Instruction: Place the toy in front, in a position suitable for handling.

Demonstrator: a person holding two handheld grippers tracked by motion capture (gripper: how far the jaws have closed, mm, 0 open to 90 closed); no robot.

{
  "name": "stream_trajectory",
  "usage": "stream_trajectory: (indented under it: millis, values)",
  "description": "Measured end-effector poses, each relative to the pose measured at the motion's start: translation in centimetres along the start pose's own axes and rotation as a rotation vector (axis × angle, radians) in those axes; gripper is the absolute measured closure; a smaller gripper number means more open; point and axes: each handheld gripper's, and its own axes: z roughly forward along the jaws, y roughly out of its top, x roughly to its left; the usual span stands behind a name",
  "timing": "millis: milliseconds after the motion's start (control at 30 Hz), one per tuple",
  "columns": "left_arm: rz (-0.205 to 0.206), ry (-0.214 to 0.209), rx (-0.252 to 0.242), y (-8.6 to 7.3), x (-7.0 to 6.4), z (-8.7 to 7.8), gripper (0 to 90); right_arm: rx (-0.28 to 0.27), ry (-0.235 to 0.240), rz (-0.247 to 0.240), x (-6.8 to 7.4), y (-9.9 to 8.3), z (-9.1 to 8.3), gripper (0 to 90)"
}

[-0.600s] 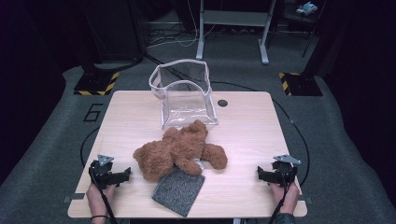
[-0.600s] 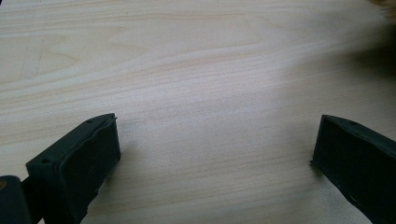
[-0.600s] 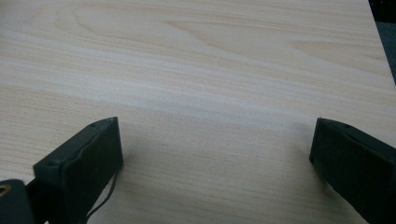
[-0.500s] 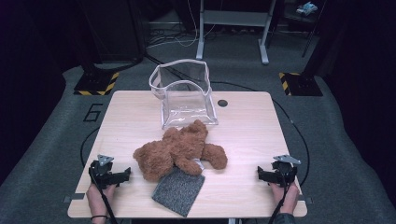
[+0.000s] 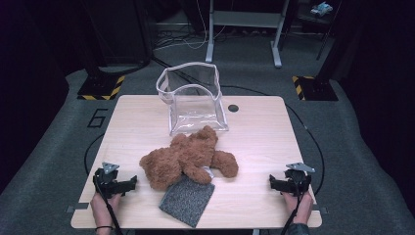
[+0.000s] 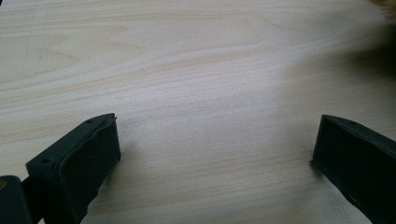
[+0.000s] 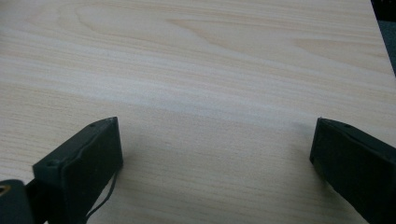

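High view, left tool [image 5: 128, 182]: low at the near left corner of the table [image 5: 264, 125], held from below by a hand [image 5: 104, 204] whose forearm comes in over the near edge; jaws point right, toward the middle.
Left tool state: left gripper view has the jaws spread wide [image 6: 212, 154], with bare wood between them and nothing held.
Right tool [image 5: 274, 183]: low at the near right corner, held by the other hand [image 5: 299, 205]; jaws point left, so the two tools face each other across the table.
Right tool state: right gripper view has the jaws wide apart [image 7: 215, 149] over bare wood, gripping nothing.
Grey plates: one three-cornered plate sits on top of each tool.
Teddy bear [image 5: 188, 156]: brown plush, lying on its side at the middle of the table, between the two tools; near the left one, well apart from the right one.
Grey cloth [image 5: 187, 199]: flat square at the near edge, its far corner tucked under the bear.
Clear bag [image 5: 193, 100]: transparent, standing open at the far side of the table, its near lower edge just beside the bear's head.
Black round cap [image 5: 233, 107]: set in the table just right of the bag.
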Motion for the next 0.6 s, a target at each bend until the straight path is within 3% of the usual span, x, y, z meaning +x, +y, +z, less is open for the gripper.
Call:
stream_trajectory:
  millis: [600]
  values:
    - [0.003, 0.002, -0.002, -0.01, -0.01, -0.02, 0.6, 0.015, 0.019, 0.007, 0.14, 0.03, -0.09, 0.0]
